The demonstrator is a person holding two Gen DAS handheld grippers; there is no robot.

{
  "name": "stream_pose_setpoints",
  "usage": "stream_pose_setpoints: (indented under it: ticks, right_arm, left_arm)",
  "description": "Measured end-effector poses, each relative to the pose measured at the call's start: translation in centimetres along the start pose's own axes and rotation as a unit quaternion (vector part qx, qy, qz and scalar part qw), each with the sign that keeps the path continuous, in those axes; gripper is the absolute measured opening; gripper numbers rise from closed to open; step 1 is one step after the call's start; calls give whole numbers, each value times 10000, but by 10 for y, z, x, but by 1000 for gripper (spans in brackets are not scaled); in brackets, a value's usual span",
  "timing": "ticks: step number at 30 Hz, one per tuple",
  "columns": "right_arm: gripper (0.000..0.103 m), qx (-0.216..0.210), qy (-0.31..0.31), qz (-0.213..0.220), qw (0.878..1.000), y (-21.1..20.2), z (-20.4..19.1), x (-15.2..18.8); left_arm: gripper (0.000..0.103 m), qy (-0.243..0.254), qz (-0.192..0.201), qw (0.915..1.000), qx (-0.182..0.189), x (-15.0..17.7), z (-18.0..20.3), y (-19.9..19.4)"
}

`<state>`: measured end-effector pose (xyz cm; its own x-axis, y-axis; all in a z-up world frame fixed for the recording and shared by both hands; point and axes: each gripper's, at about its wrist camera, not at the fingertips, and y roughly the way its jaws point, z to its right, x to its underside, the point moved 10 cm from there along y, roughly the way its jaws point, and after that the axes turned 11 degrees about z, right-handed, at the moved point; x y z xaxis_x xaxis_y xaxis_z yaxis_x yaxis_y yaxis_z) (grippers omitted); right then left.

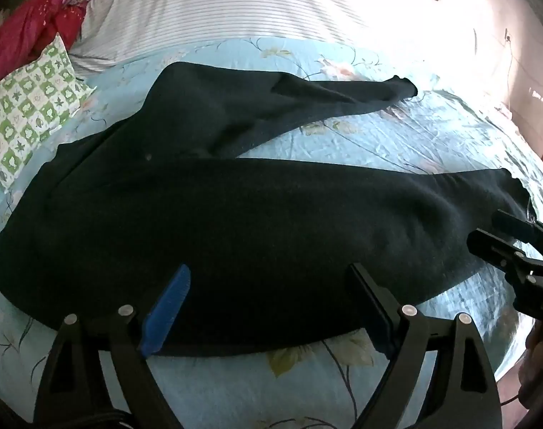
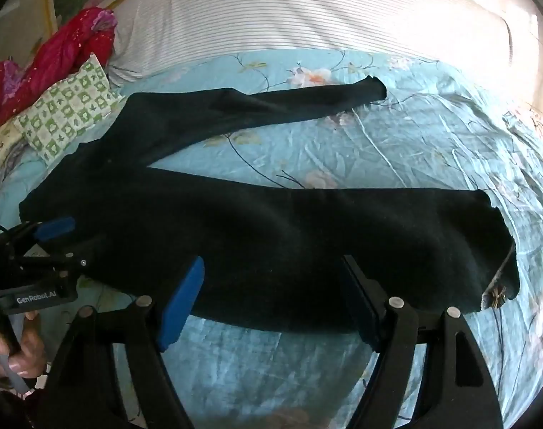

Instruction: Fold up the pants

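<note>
Where pants point(image 1: 235, 221) spread | checked pillow point(image 1: 32, 107) touching waistband, seemingly | red cloth point(image 1: 28, 32) beyond

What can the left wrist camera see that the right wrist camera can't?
Only the left wrist view shows the right claw from the side, near a pant cuff. Only the right wrist view shows the left claw from the side and the hand holding it. Both show the black pants spread on the blue flowered sheet, the green checked pillow and both claws open.

The only readable text was "GenRobot.AI", printed in white on the black body of the left tool point(image 2: 51, 230), seen at the left edge of the right wrist view.
</note>
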<state>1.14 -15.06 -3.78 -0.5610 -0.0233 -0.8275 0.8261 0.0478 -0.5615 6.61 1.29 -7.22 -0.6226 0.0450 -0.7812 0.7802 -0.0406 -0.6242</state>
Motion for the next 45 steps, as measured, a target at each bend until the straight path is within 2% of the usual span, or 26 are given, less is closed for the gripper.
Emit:
stream_pose_setpoints:
  ticks: [5, 8, 45]
  right_arm:
    - [77, 52, -31, -57, 10000, 4, -14, 4]
    - [77, -112, 108, -55, 9999, 1, -7, 2]
    - [77, -110, 24, -50, 9999, -1, -9, -3]
  left_arm:
    - [90, 19, 10, 10000, 10, 1, 0, 0]
    - [90, 20, 2, 10000, 32, 1, 1, 0]
    - [90, 9, -32, 9999, 152, -2, 3, -3]
